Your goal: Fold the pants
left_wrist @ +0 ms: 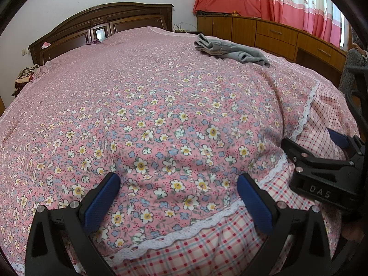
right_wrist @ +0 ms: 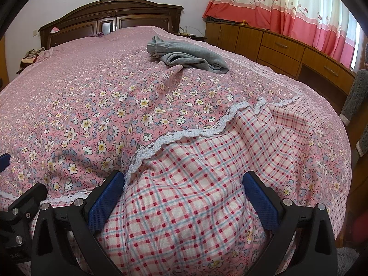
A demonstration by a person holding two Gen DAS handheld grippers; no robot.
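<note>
Grey pants [left_wrist: 230, 49] lie crumpled in a heap on the far right part of the bed, well away from both grippers; the right wrist view shows the pants [right_wrist: 191, 56] straight ahead in the distance. My left gripper [left_wrist: 178, 184] is open, its blue pads low over the floral bedspread near the foot edge, holding nothing. My right gripper [right_wrist: 184, 182] is open too, hovering over the plaid border of the spread. In the left wrist view the right gripper [left_wrist: 322, 151] shows at the right edge.
The pink floral bedspread [left_wrist: 138, 105] has a lace trim and plaid border [right_wrist: 207, 172]. A dark wooden headboard [left_wrist: 103, 25] stands at the far end. Wooden cabinets [right_wrist: 287, 48] under pink curtains run along the right. Loose clothes [left_wrist: 25, 76] lie at the bed's far left.
</note>
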